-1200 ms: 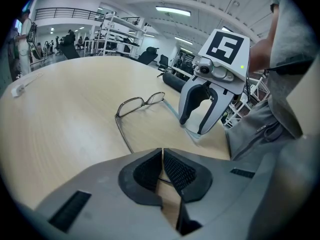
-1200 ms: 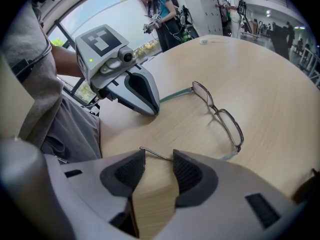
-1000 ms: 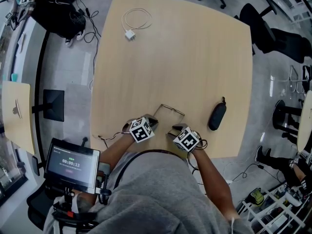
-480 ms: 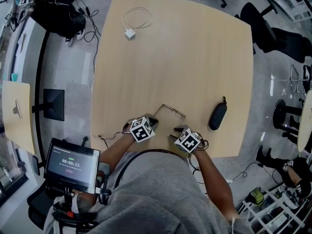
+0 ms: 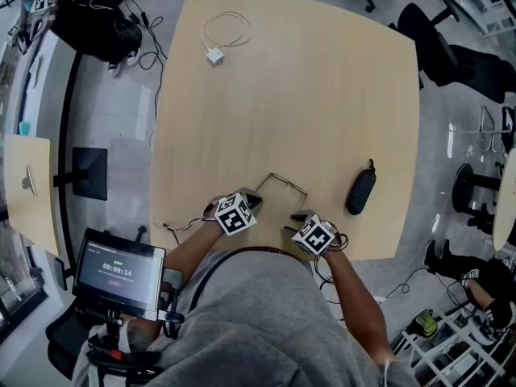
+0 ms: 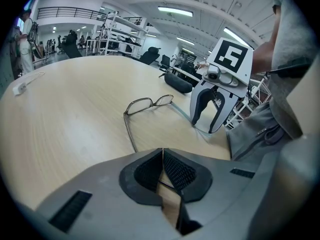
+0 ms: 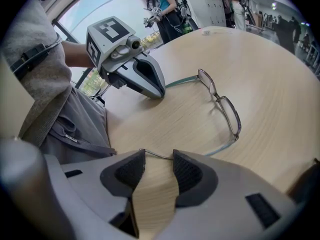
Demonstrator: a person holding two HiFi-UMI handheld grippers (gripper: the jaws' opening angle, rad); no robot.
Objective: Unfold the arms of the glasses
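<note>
Thin-framed glasses (image 5: 287, 185) (image 6: 148, 103) (image 7: 223, 107) rest on the wooden table (image 5: 306, 95) near its front edge, both arms swung out toward me. My left gripper (image 5: 255, 202) (image 6: 162, 152) (image 7: 158, 91) sits at the end of the left arm, jaws shut on its tip. My right gripper (image 5: 297, 217) (image 7: 159, 157) (image 6: 204, 128) is at the end of the other arm. Its jaws stand apart, and the arm's thin end lies across the gap at the fingertips.
A black glasses case (image 5: 359, 192) (image 6: 178, 82) lies to the right of the glasses. A white charger with coiled cable (image 5: 216, 55) (image 6: 20, 86) is at the table's far left. The table's front edge runs just under both grippers. Office chairs stand beyond the far right corner.
My right gripper has slid a little to the right and toward me, and its glasses arm has swung out with it. The left gripper has stayed put.
</note>
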